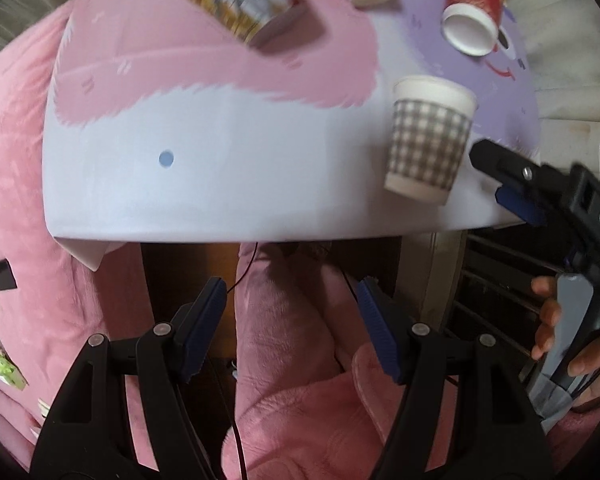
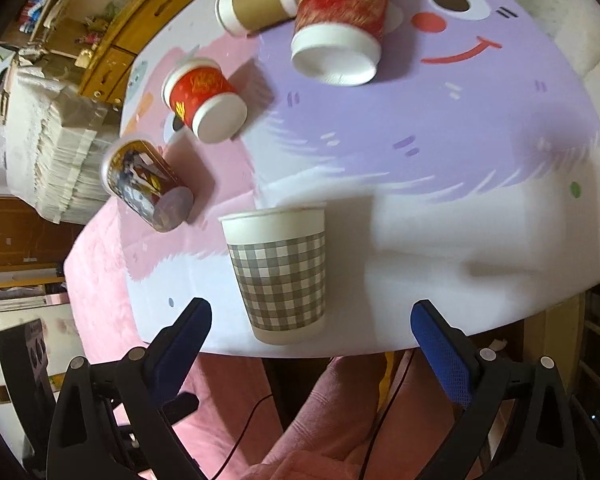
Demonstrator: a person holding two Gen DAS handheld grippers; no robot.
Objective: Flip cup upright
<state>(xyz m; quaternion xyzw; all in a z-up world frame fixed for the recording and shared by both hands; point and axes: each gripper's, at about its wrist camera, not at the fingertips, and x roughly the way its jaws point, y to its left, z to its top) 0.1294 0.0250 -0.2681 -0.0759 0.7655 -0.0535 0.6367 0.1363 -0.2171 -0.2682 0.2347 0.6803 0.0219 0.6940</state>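
The check cup (image 2: 280, 274) stands upright near the table's (image 2: 480, 240) front edge, mouth up, just ahead of the right claw (image 2: 310, 316), whose jaws are spread wide to either side of it and touch nothing. So that one looks done, I'd say, and the step in hand is the next cup lying on its side. The left claw (image 1: 290, 300) hangs below the table edge over a pink lap, also wide open and empty. To do the next flip well, I'd bring a claw in level along the table, take the fallen cup across its middle rather than at the soft rim, squeeze only enough to hold the paper without denting it, then swing the mouth up and set the base flat before letting go; and I'd keep clear of the check cup, which sits close to the edge and would tip off easily. Counting from the right wrist view: five cups in all. One check cup, standing. Two red cups, a small one (image 2: 204, 100) on its side at the left and a big one (image 2: 340, 20) further back with its base toward us. One picture cup (image 2: 148, 186) on its side at the near left. One brown cup (image 2: 256, 6) lying at the far side. Two claws, both empty.
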